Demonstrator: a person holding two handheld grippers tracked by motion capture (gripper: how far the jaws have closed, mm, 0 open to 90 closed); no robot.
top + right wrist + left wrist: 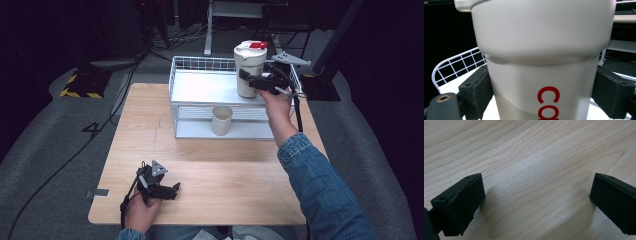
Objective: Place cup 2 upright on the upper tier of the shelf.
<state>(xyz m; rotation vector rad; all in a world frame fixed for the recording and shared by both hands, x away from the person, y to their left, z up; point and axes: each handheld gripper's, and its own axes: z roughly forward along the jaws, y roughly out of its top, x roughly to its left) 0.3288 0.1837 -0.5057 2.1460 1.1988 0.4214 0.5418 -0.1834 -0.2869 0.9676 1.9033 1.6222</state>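
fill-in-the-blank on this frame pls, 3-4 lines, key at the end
1. The right gripper is shut on the tall white ____.
2. That tumbler is on the ____ shelf of the white wire rack.
3. The small beige cup stands on the rack's ____ shelf.
4. The left gripper, resting on the wooden table, has its jaws ____.

Missing words: tumbler; upper; lower; open

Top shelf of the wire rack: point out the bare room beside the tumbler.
The top shelf is bare left of the tumbler, up to the wire rim. Its right end is crowded by the tumbler and right tool. Below, the cup has room on both sides.
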